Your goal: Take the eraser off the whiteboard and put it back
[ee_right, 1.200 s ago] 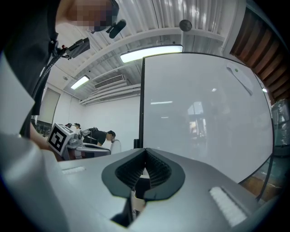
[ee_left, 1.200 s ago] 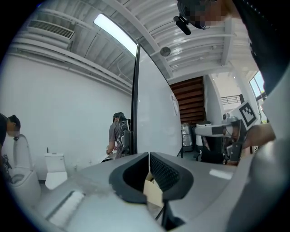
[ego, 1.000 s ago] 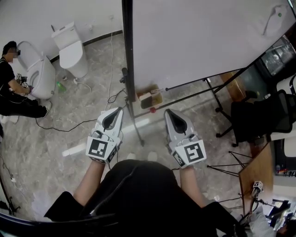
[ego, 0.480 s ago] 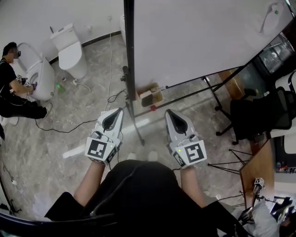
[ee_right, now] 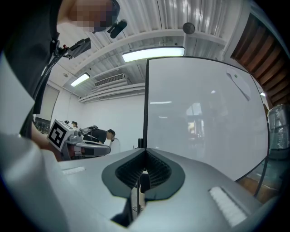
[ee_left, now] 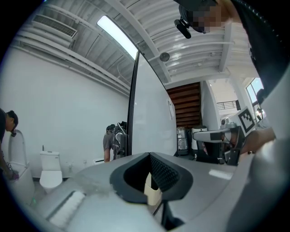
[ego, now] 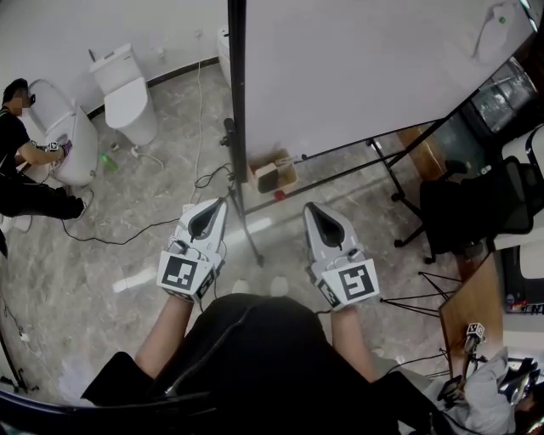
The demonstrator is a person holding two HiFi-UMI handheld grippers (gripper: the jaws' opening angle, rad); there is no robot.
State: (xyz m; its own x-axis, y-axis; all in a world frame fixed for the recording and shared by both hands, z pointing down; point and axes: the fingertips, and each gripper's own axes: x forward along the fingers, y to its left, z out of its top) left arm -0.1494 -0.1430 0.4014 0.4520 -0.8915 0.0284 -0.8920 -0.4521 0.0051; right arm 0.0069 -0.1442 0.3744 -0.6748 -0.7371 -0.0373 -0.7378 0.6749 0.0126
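The whiteboard (ego: 374, 68) stands on a black frame in front of me, its bare white face filling the right gripper view (ee_right: 204, 122). A small pale object, which looks like the eraser (ego: 500, 24), clings to the board's far upper right corner; it appears as a thin pale bar (ee_right: 239, 85) in the right gripper view. My left gripper (ego: 223, 202) is held level near the board's left post, shut and with nothing in it. My right gripper (ego: 308, 206) is beside it, also shut with nothing in it, well short of the eraser.
The board's black stand post and legs (ego: 240, 183) cross the floor just ahead. A cardboard box (ego: 274, 174) sits behind them. Two toilets (ego: 126, 89) and a crouching person (ego: 21, 166) are at the left. A black chair (ego: 476, 212) and a wooden table (ego: 472, 327) are at the right.
Both grippers have stayed in place, shut. The head view has drifted a little, so the board's lower edge and the box sit slightly higher. The crouching person has shifted.
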